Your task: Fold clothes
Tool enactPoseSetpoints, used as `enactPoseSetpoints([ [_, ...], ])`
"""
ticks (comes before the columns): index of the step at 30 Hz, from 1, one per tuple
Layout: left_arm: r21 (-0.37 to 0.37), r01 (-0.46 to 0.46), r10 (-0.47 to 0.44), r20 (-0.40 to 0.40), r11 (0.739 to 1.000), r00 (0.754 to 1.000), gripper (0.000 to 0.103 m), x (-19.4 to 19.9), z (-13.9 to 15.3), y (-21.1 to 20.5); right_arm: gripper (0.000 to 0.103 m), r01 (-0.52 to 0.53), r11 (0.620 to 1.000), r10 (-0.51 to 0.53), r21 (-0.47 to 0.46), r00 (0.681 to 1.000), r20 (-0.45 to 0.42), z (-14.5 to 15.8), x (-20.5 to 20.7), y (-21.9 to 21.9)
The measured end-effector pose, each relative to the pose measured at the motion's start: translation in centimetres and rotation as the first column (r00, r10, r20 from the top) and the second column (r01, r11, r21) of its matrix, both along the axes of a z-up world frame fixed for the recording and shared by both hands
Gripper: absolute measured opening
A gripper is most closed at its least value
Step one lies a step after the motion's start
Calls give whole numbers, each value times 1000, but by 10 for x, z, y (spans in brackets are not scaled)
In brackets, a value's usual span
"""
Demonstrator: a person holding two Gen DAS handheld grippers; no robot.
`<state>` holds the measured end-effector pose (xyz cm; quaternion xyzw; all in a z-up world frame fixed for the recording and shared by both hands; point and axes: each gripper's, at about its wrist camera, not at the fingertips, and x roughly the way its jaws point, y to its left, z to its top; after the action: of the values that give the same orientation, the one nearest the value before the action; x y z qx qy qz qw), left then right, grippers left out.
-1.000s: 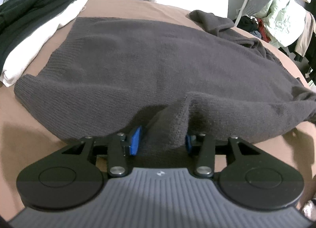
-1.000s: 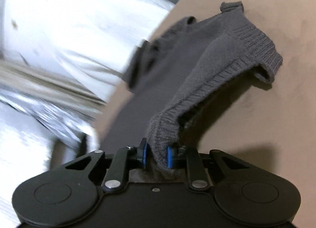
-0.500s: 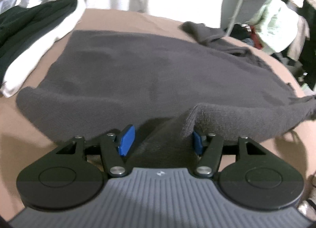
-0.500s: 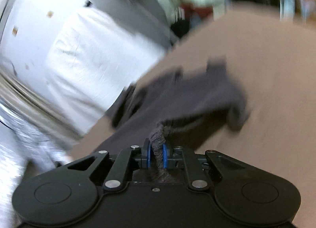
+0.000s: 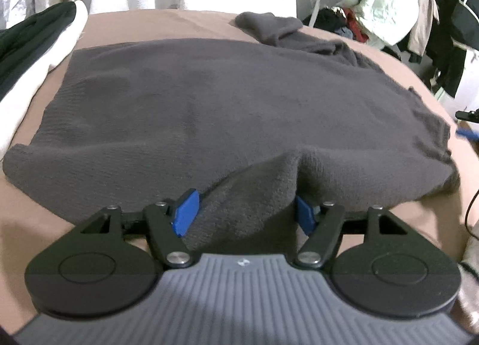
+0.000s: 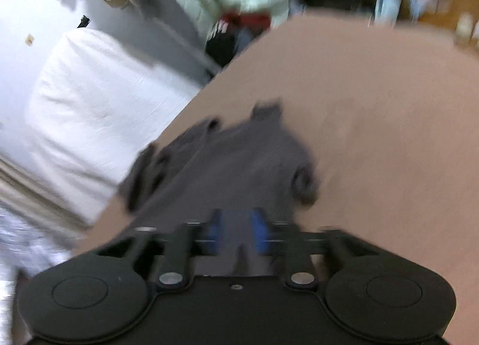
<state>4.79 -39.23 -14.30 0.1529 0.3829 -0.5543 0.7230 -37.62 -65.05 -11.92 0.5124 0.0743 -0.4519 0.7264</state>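
Observation:
A dark grey knit sweater (image 5: pixel 209 99) lies spread on the brown bed surface (image 5: pixel 27 225), its near edge folded over. My left gripper (image 5: pixel 245 213) is open, its blue pads wide apart with a loose fold of the sweater lying between them. In the right wrist view, which is blurred by motion, my right gripper (image 6: pixel 238 232) is open, its blue pads apart above the sweater's sleeve (image 6: pixel 239 159), which lies flat on the bed. The right gripper's tip shows at the left wrist view's right edge (image 5: pixel 467 123).
Folded black and white clothes (image 5: pixel 33 45) lie at the left of the bed. A white pillow (image 6: pixel 98 111) sits beyond the bed's far edge. Piled and hanging clothes (image 5: pixel 389 7) crowd the right background. A black cable (image 5: pixel 471 210) hangs at the right.
The left gripper's jaws opened wider and the sweater fold went slack. The right gripper let go of the sleeve, which dropped flat, and opened while swinging.

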Motion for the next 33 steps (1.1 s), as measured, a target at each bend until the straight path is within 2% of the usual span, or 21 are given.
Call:
enactPoseSetpoints([
  [1,-5,-8,8,-15,1000,1000,68,2,4,3,58,-35,999,34,27,998,52,-5,-1,-2],
  [2,4,-21,21,-39,1000,999,68,4,9,8,58,-84,996,83,14,994,77,-5,4,-1],
  [4,59,-28,34,-113,998,993,78,3,17,20,58,-207,977,210,-52,976,56,3,23,4],
  [6,77,52,-41,-137,996,990,86,-10,22,32,58,-331,934,333,-131,943,-8,15,48,16],
  [7,75,91,-82,-113,993,990,93,-18,22,37,58,-383,909,381,-164,924,-47,19,59,22],
  [9,125,123,-123,-13,984,992,103,-33,14,40,58,-468,858,452,-211,884,-121,26,80,35],
  [10,181,122,-132,45,976,990,103,-38,6,37,58,-494,841,470,-221,869,-156,27,89,42],
  [12,353,70,-138,170,933,976,103,-44,-20,21,58,-514,830,481,-216,856,-189,26,98,46],
  [13,407,38,-136,216,913,967,98,-43,-33,15,58,-523,826,488,-210,851,-196,25,102,46],
  [14,408,27,-130,228,913,965,97,-40,-41,13,58,-528,822,494,-214,847,-196,25,102,48],
  [15,391,24,-117,215,920,970,81,-35,-44,14,58,-527,821,491,-218,848,-199,26,102,49],
  [16,347,27,-90,169,938,982,44,-28,-38,17,58,-515,828,481,-220,855,-192,27,97,49],
  [17,302,19,-58,121,953,991,33,-22,-28,21,58,-502,836,470,-220,863,-184,28,92,50],
  [18,255,7,-32,95,967,995,28,-18,-17,25,58,-489,844,459,-221,871,-176,29,86,51],
  [19,203,-2,-21,114,979,993,24,-18,-4,29,58,-467,857,444,-216,884,-149,28,80,48],
  [21,75,-9,-4,184,997,983,23,-20,21,39,58,-425,881,414,-207,905,-97,27,70,43],
  [22,4,-9,8,188,1000,982,22,-19,32,45,58,-411,888,405,-207,911,-76,26,66,41],
  [25,-209,-6,23,81,978,996,22,-1,56,61,58,-382,902,389,-199,921,-8,25,54,35],
  [27,-281,-5,5,-3,960,1000,22,17,58,61,58,-410,896,426,-172,901,75,22,49,28],
  [30,-302,-76,39,-127,950,991,21,41,46,53,59,-477,868,496,-141,849,184,19,48,24],
  [33,-275,-141,85,-205,951,975,21,55,29,49,61,-545,824,563,-158,820,108,24,61,37],
])
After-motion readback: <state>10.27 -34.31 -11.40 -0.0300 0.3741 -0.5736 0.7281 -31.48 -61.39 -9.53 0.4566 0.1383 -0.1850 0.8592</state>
